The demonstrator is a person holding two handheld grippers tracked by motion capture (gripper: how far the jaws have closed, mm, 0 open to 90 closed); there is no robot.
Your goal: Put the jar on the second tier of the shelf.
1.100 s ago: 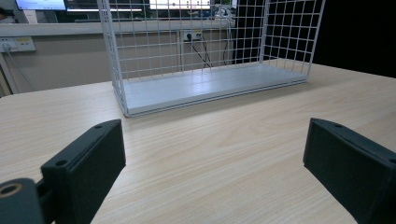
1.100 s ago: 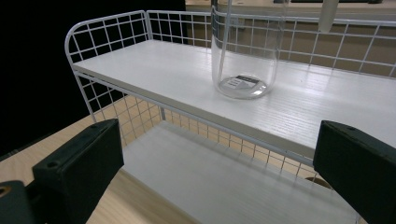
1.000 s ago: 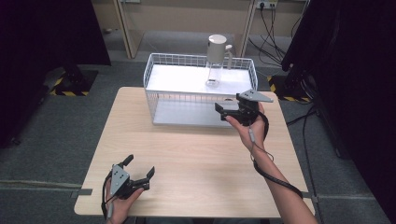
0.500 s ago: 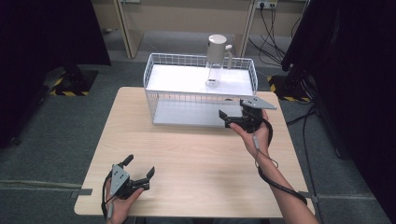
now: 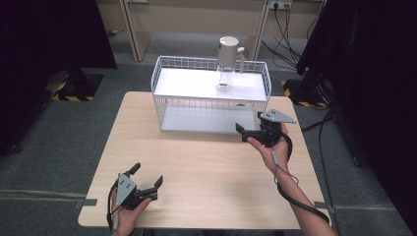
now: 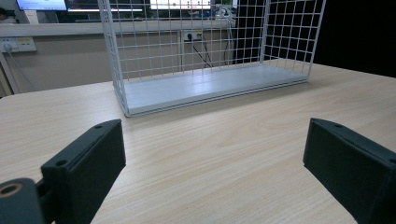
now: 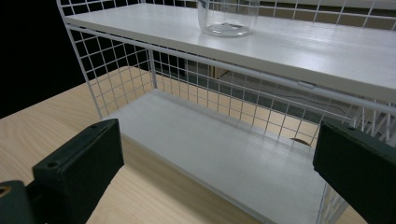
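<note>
Right tool (image 5: 248, 131) spread, seemingly just before wire rack (image 5: 164, 105)

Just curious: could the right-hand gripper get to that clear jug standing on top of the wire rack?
Probably yes. The right gripper is open at the rack's front, and the jug stands on the open top shelf with nothing beside it; it must rise over the rim.

My work surface: light wood table (image 5: 196, 162). On it, toward far edge: white wire rack (image 5: 160, 98), two white shelves. Upper shelf (image 5: 187, 83) carries clear pitcher (image 5: 227, 66), beige lid. Lower shelf (image 5: 196, 120) bare.
</note>
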